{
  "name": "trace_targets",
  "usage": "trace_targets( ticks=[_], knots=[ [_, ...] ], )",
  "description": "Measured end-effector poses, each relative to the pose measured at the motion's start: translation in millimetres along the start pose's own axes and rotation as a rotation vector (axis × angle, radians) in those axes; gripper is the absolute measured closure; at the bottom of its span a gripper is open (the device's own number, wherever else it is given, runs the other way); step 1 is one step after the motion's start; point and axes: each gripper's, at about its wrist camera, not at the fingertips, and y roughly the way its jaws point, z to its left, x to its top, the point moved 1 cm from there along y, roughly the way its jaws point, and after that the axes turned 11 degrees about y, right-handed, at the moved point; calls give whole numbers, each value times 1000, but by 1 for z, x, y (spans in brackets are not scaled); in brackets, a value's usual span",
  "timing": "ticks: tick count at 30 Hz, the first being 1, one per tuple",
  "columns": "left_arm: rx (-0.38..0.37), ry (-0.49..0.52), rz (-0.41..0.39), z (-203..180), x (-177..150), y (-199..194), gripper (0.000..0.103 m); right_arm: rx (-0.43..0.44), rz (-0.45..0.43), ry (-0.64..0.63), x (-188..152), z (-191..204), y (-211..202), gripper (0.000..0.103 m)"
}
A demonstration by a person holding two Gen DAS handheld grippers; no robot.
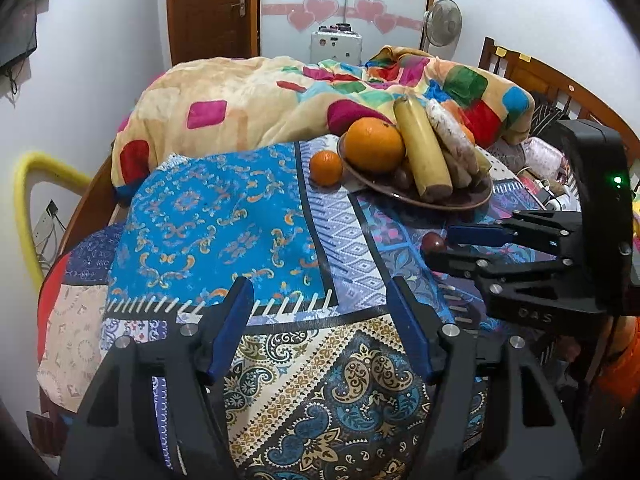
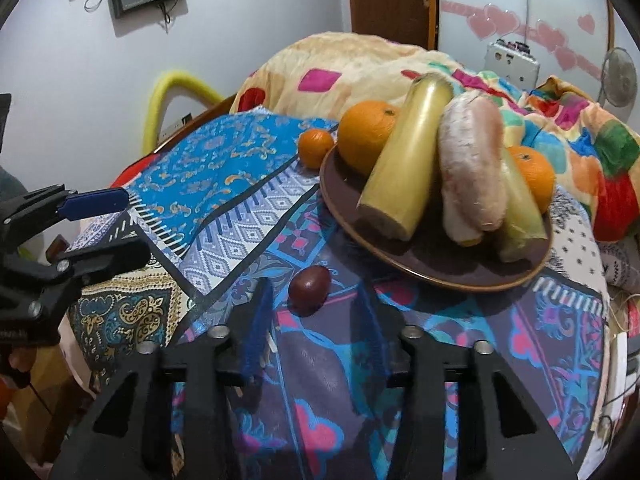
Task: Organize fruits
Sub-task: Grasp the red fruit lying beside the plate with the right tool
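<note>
My left claw (image 1: 320,320) gapes empty over the bed (image 1: 224,216). My right claw (image 2: 316,308) stands apart, nothing gripped; the plum (image 2: 309,290) lies beyond it, beside the plate (image 2: 440,272) of fruit.

A patchwork-covered bed (image 2: 248,236) carries a brown plate (image 2: 432,264), a small orange (image 2: 315,147) and a dark fruit (image 2: 309,289).

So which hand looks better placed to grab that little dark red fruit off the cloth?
The right. The right gripper sits just short of the dark red fruit, pointing at it. The left gripper is open over bare cloth, farther from it.
</note>
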Motion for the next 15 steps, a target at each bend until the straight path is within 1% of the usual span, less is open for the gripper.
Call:
trace_targets(
  ticks=[1,2,3,5,10,14,15],
  knots=[
    [-1,-1,4,0,0,2,34,-8,0,-6,0,1,3,78],
    [-3,-1,7,0,1,3,34,-2,-3,-10,0,1,3,79],
    [-4,-1,9,0,1,5,33,11,-3,-11,-1,1,2,84],
    [-5,-1,13,0,4,7,31,9,-15,-16,-3,3,-2,84],
    [5,13,13,1,17,12,30,17,-54,-7,-3,-1,-17,84],
    [5,26,26,3,35,23,24,-6,-101,3,1,-13,-36,84],
    [6,27,30,3,38,25,24,-20,-114,2,2,-18,-41,84]
  ],
)
